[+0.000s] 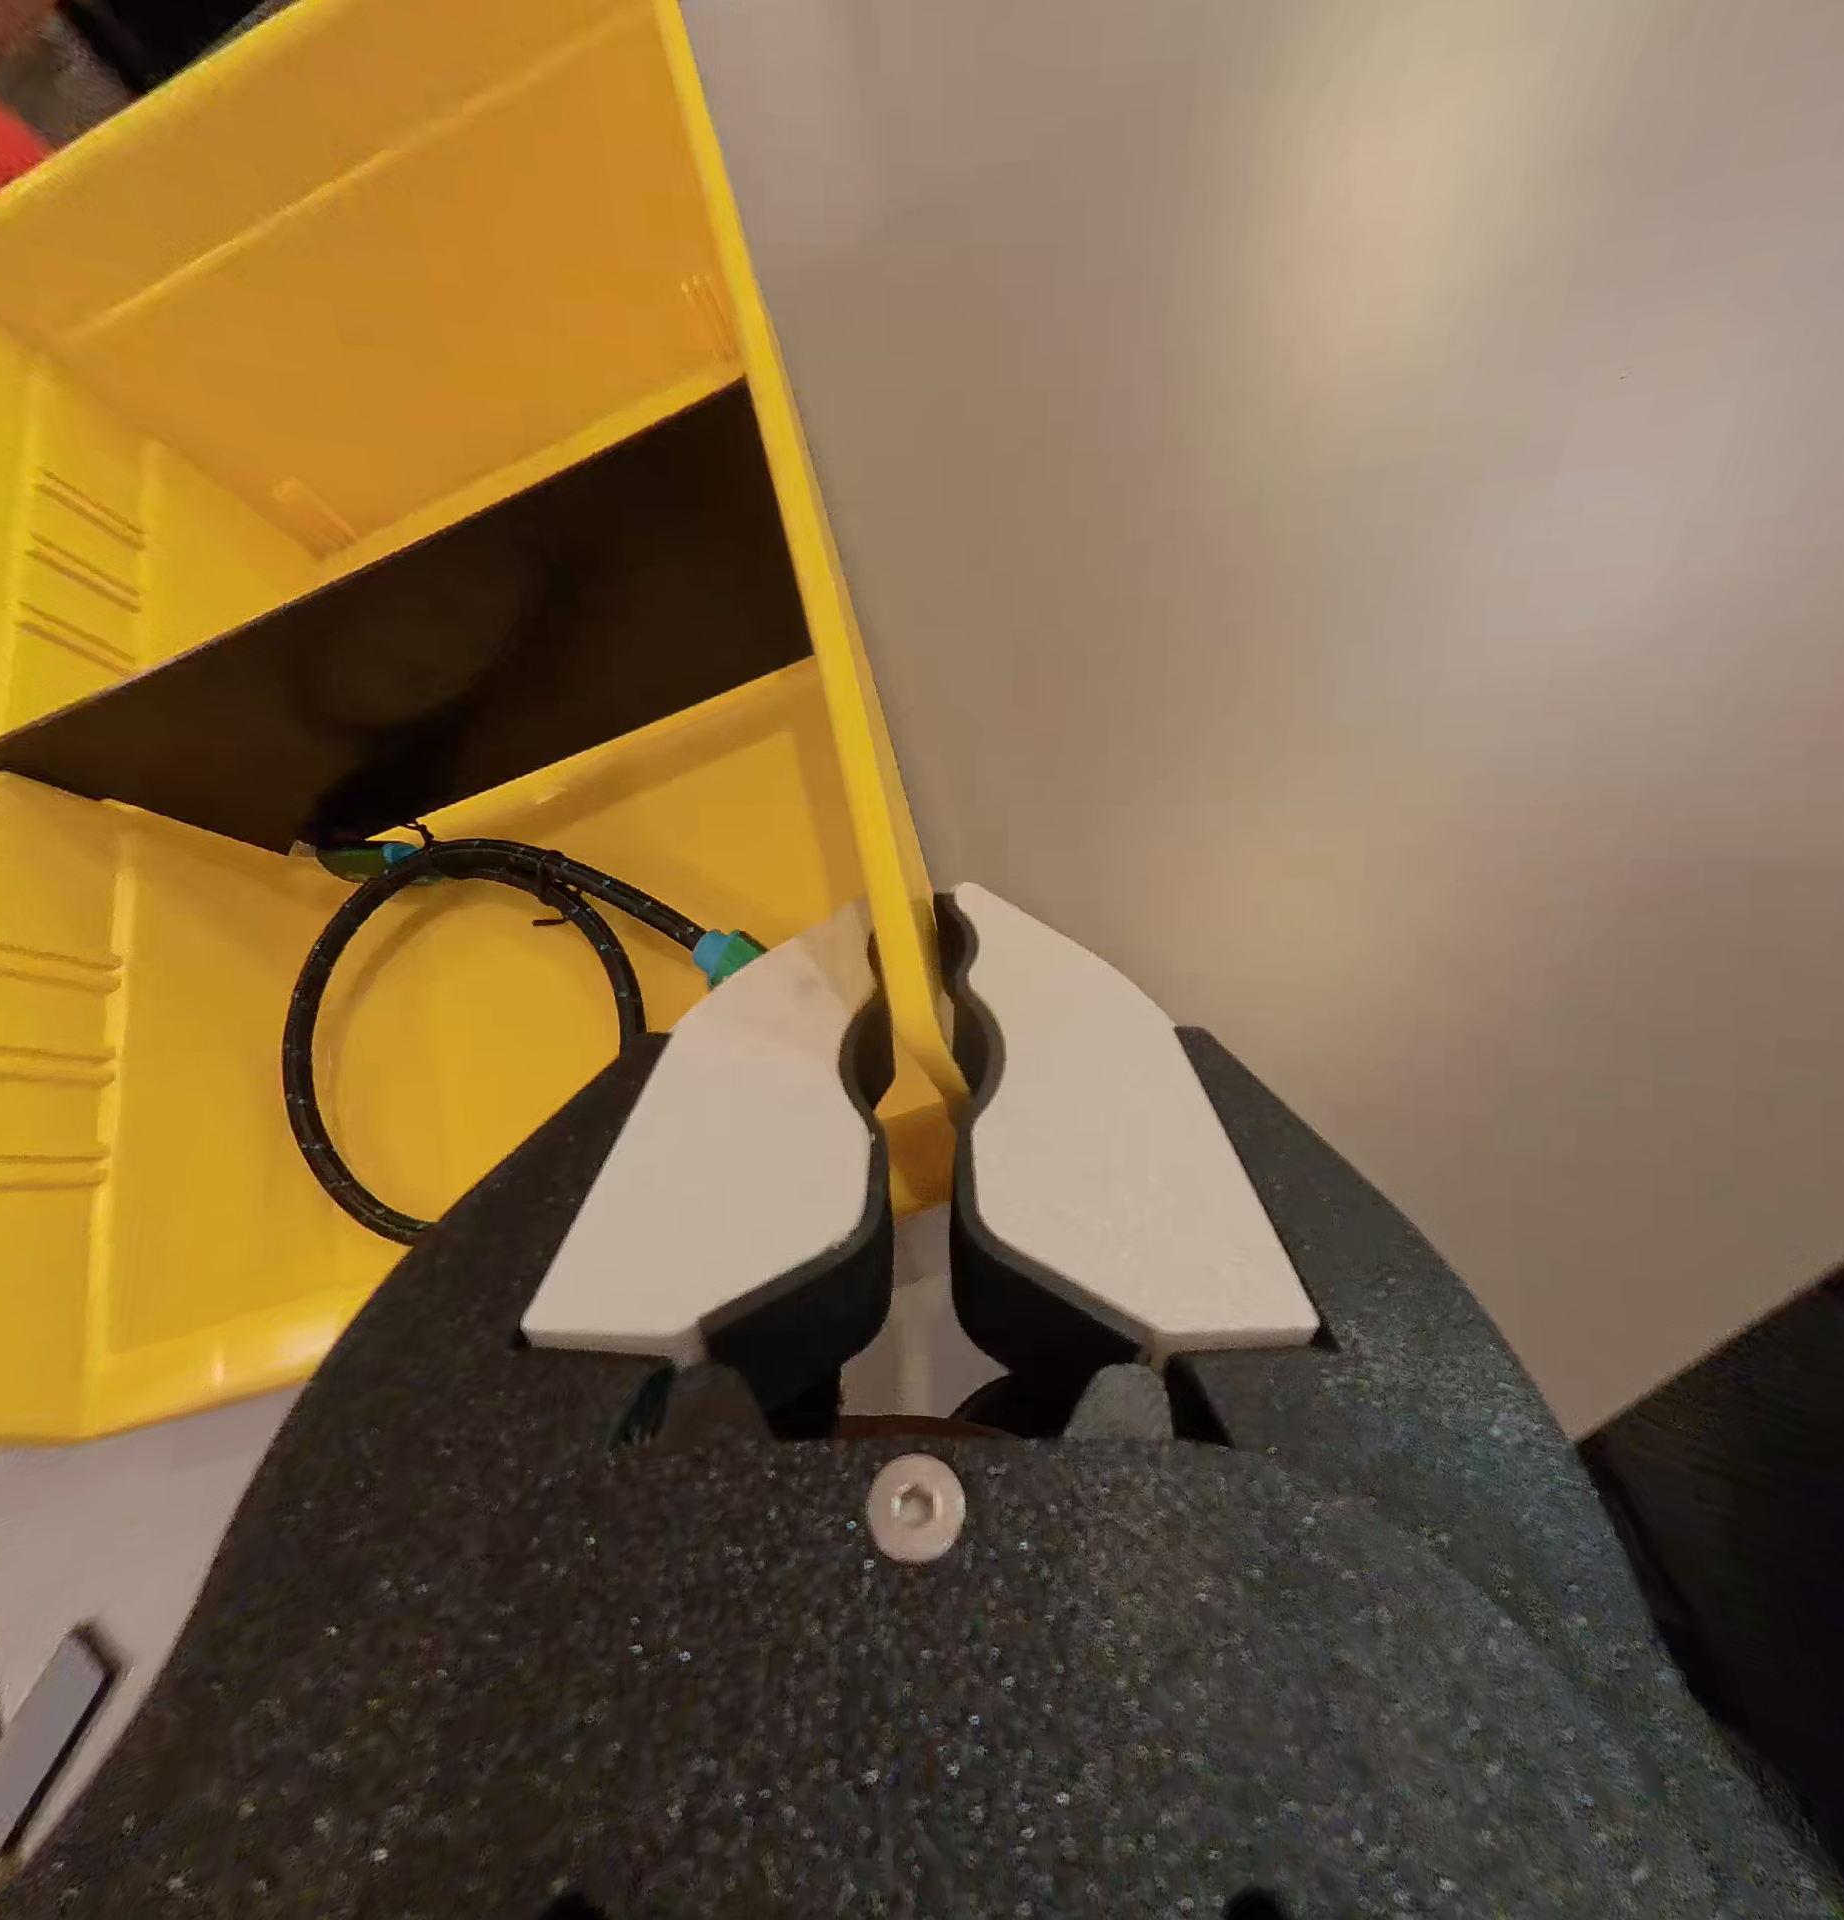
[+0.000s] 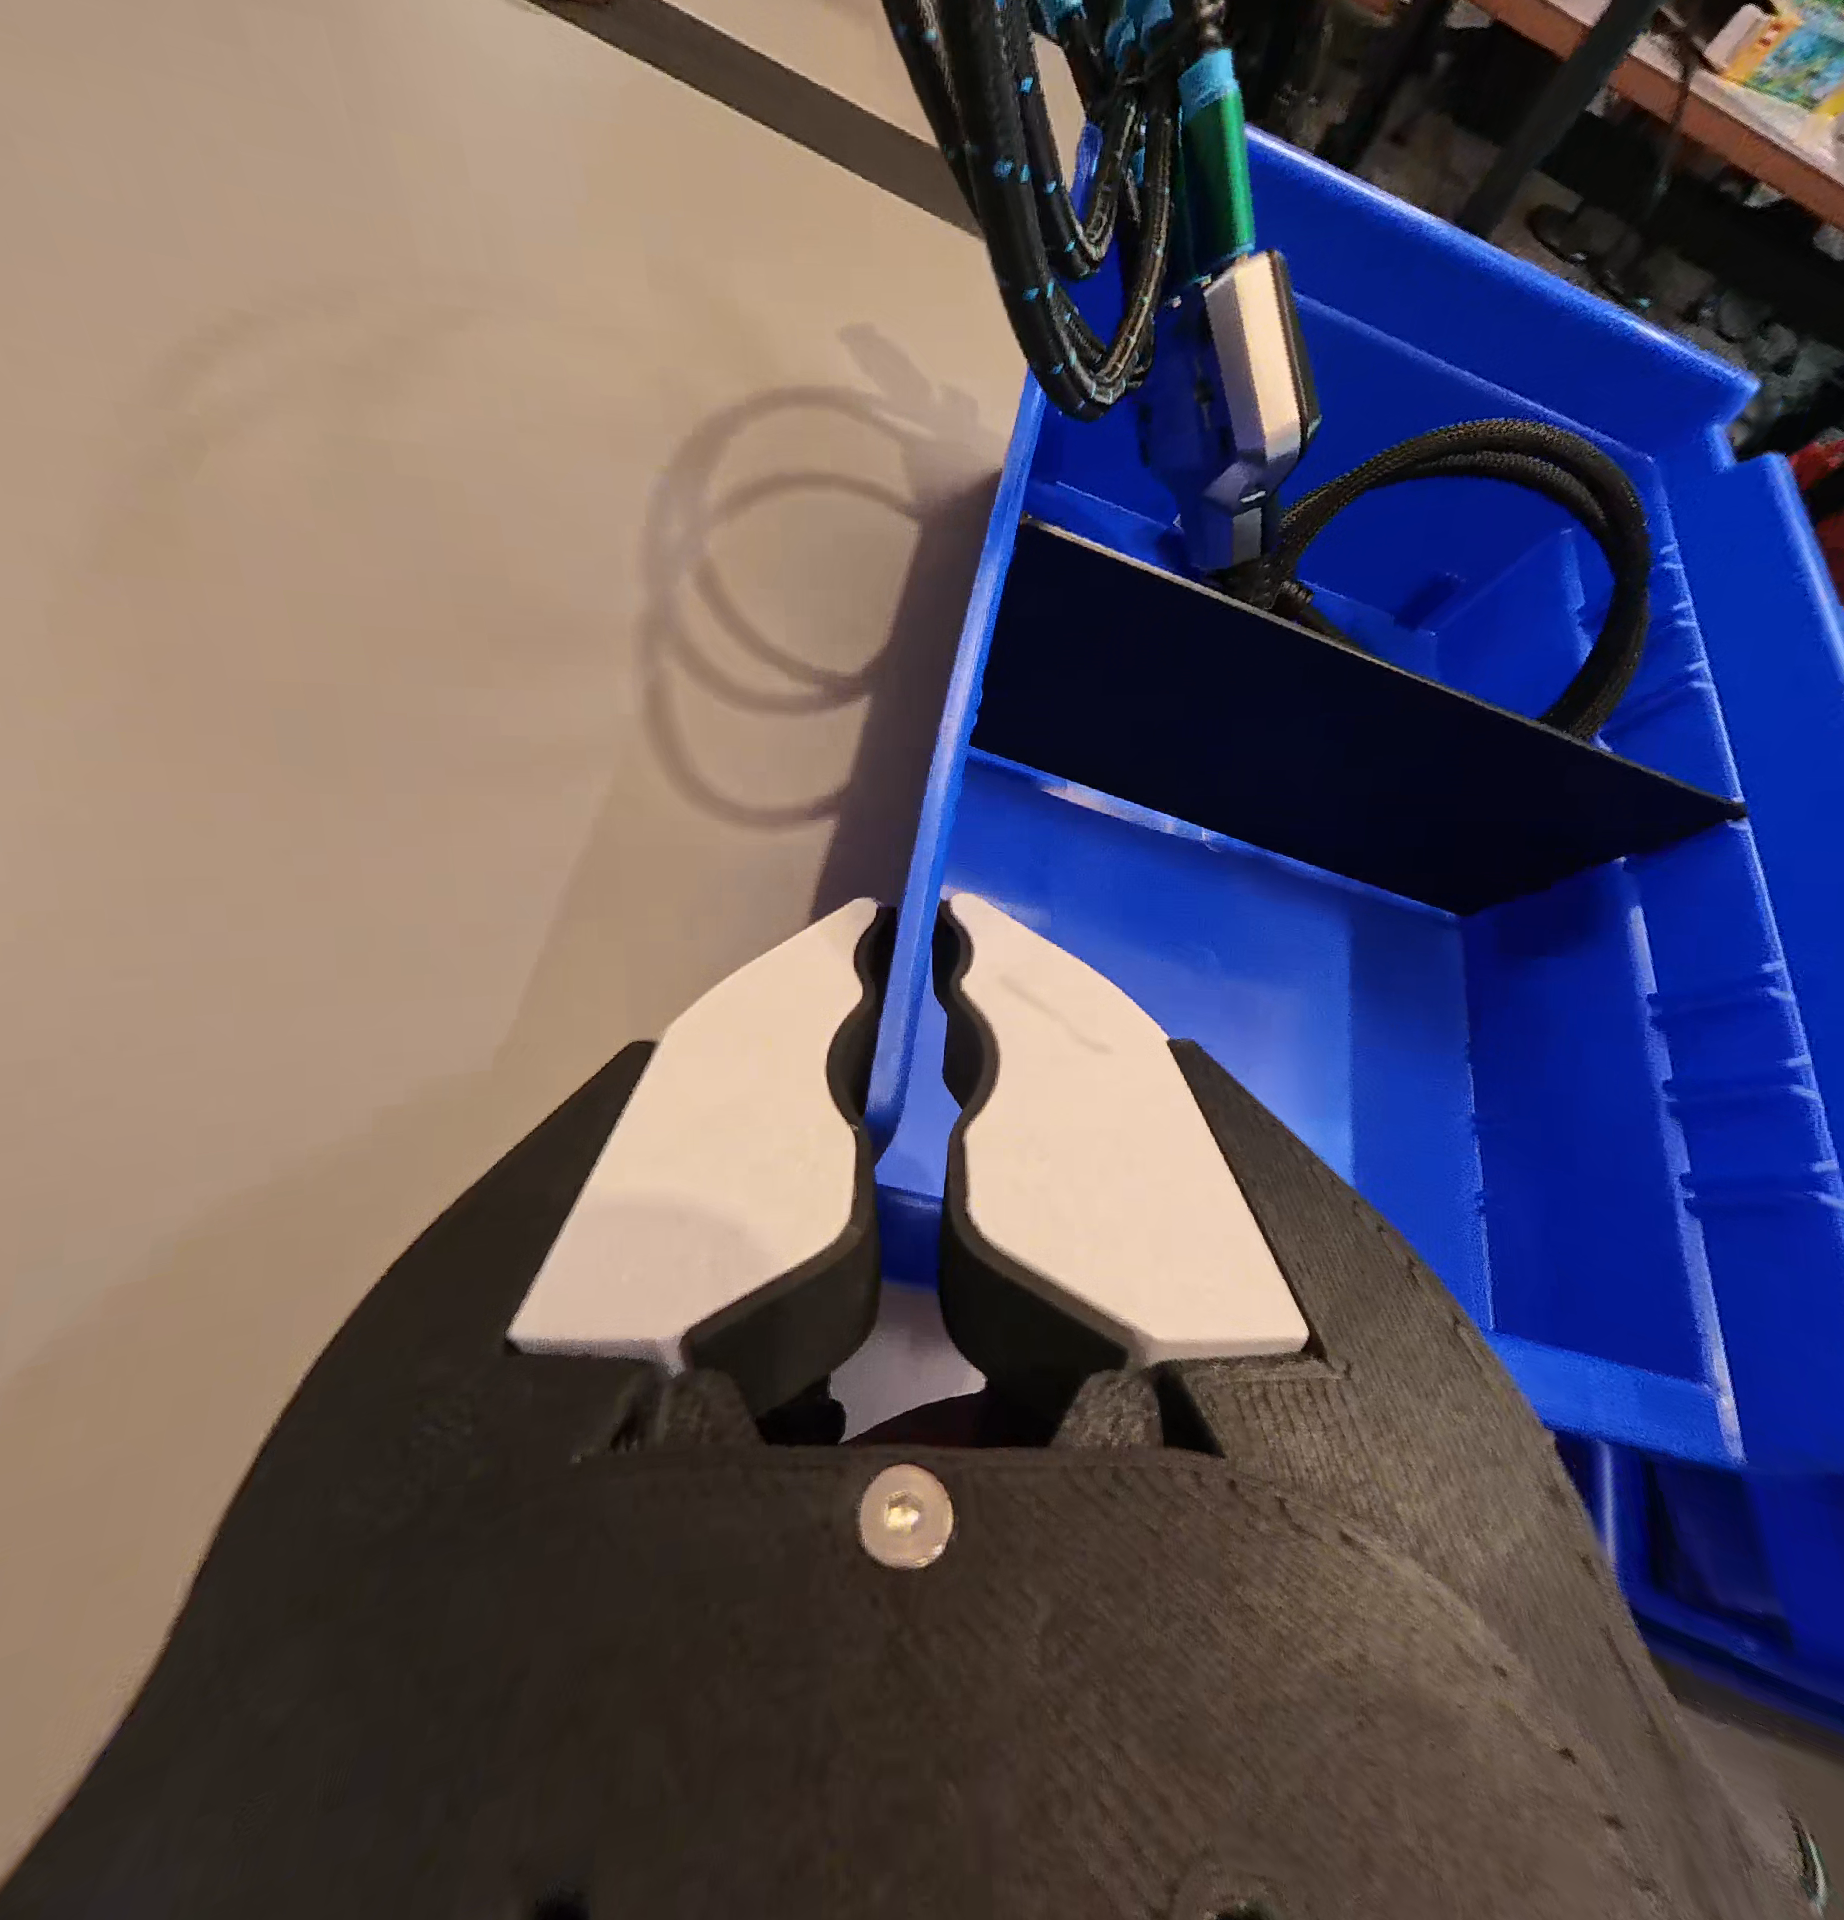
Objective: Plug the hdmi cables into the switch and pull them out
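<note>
Your left gripper [image 1: 910, 935] clamps the right side wall of the yellow divided bin [image 1: 824, 582], a coiled black braided cable [image 1: 450, 997] in its near compartment. Your right gripper [image 2: 910, 930] pinches the left wall of the blue divided bin [image 2: 959, 665], near hanging braided cables [image 2: 1063, 208]. Keep both pinches square on the rims.

Right claw [image 2: 910, 977] clamped on blue bin [image 2: 1583, 1143] side wall; braided black cable [image 2: 1500, 540] behind dark divider [image 2: 1313, 727]

I see a pale tabletop [image 2: 326, 520] carrying a yellow bin [image 1: 274, 343] and a blue bin [image 2: 1520, 1091], each with a dark divider.
</note>
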A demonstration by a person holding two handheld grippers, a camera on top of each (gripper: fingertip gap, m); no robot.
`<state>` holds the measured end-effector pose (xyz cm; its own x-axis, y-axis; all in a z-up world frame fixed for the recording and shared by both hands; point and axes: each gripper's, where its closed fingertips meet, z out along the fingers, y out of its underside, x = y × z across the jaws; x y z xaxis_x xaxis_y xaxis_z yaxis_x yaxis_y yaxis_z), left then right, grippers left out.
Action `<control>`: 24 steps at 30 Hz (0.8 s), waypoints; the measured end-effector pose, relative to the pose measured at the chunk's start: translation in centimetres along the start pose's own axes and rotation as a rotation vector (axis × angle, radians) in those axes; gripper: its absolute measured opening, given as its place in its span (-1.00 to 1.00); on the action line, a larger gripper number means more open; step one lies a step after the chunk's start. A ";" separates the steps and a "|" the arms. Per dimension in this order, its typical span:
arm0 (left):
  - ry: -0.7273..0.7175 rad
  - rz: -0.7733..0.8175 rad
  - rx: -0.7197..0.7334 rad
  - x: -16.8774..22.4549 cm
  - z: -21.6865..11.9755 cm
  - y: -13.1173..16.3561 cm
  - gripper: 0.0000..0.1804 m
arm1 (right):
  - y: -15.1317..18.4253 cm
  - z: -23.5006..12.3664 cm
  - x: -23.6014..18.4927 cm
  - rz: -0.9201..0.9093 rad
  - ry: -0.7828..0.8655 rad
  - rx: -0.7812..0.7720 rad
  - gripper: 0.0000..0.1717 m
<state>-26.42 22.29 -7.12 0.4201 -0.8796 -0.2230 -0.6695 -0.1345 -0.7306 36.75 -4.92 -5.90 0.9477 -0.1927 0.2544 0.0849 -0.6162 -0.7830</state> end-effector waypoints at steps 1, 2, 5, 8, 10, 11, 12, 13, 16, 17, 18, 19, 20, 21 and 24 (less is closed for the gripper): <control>0.040 0.020 0.016 0.7 -0.1 -0.2 -0.94 | -0.1 -0.1 -0.4 -0.012 -0.017 0.006 -0.92; 0.081 0.041 0.031 1.4 -0.1 -0.3 -0.95 | -0.1 -0.2 -0.9 -0.023 -0.036 0.013 -0.92; 0.205 0.111 0.074 3.7 -0.3 -0.8 -0.96 | -0.4 -0.5 -2.4 -0.056 -0.102 0.031 -0.92; 0.320 0.207 0.108 6.0 -0.6 -1.1 -0.96 | -0.9 -0.6 -4.0 -0.091 -0.173 0.046 -0.92; 0.388 0.257 0.125 7.3 -0.7 -1.2 -0.95 | -1.3 -0.6 -5.1 -0.119 -0.226 0.059 -0.91; 0.418 0.275 0.130 7.8 -0.8 -1.3 -0.96 | -1.5 -0.6 -5.7 -0.137 -0.253 0.067 -0.91; 0.443 0.288 0.135 8.4 -0.8 -1.4 -0.96 | -1.7 -0.5 -6.2 -0.155 -0.279 0.076 -0.91; 0.467 0.301 0.140 8.9 -0.8 -1.6 -0.96 | -1.9 -0.4 -6.7 -0.174 -0.307 0.085 -0.91; 0.539 0.359 0.152 10.6 -0.9 -1.9 -0.96 | -2.7 -0.1 -8.4 -0.224 -0.401 0.114 -0.92; 0.560 0.375 0.157 11.1 -1.1 -2.0 -0.96 | -3.0 0.1 -8.9 -0.240 -0.432 0.123 -0.92; 0.583 0.389 0.160 11.6 -1.2 -2.0 -0.96 | -3.4 0.3 -9.4 -0.253 -0.464 0.131 -0.92; 0.605 0.403 0.163 12.1 -1.4 -2.0 -0.95 | -3.7 0.6 -9.9 -0.262 -0.494 0.139 -0.92; 0.628 0.418 0.166 12.5 -1.5 -2.0 -0.96 | -4.1 1.0 -10.3 -0.270 -0.524 0.146 -0.92; 0.651 0.431 0.168 13.0 -1.7 -2.0 -0.96 | -4.6 1.4 -10.8 -0.280 -0.554 0.154 -0.93; 0.721 0.466 0.176 14.5 -2.4 -1.9 -0.96 | -6.0 2.7 -12.2 -0.312 -0.648 0.174 -0.93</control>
<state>-20.50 8.72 -7.39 -0.4022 -0.9095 -0.1053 -0.5469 0.3309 -0.7690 25.50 3.13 -5.85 0.8588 0.4939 0.1361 0.3764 -0.4281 -0.8216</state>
